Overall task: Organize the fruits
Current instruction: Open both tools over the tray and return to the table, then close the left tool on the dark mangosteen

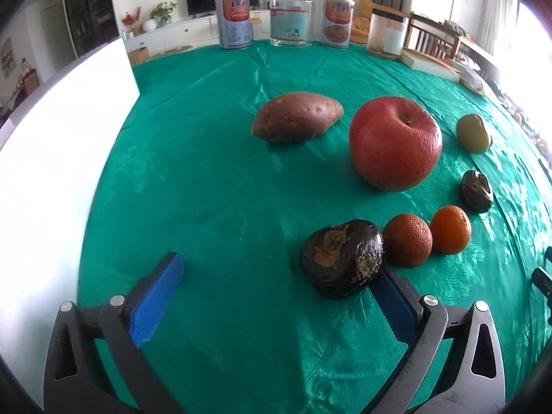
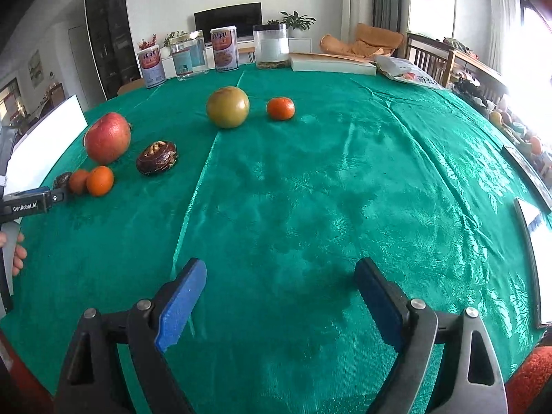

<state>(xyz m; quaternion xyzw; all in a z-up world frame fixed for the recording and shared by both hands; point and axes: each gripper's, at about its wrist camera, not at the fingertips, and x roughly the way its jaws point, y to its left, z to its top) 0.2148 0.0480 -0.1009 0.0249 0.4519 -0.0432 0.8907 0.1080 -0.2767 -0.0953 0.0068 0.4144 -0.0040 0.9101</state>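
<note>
Green tablecloth [image 2: 310, 189], glossy, leaf-patterned, covering the whole table. Left gripper [image 1: 276, 286]: jaws spread wide, gripping nothing — a dark brown wrinkled fruit [image 1: 341, 258] lies on the cloth between the blue pads [image 1: 155, 303], against the tip of the right-hand one and well apart from the other. Just beside that fruit, two small oranges [image 1: 407, 240] touching each other, toward the table's near edge. Behind them a large red apple [image 1: 395, 143], stem dimple up; behind and left of it a reddish sweet potato [image 1: 296, 117] lying on its side. A second dark wrinkled fruit [image 1: 477, 191] and a small green fruit [image 1: 473, 133] sit to the right of the apple, apart from it. Right gripper [image 2: 279, 283]: jaws likewise released, over bare cloth, nothing between the pads. In its view a round green-yellow fruit [image 2: 227, 107] and a lone tangerine [image 2: 281, 108] stand near each other toward the far edge (not touching). Far edge, in a row: two printed tins [image 1: 233, 21], a clear glass jar [image 1: 290, 17], a clear canister with a dark lid [image 1: 387, 31]. A white board [image 1: 51, 158] stands along the left edge.
</note>
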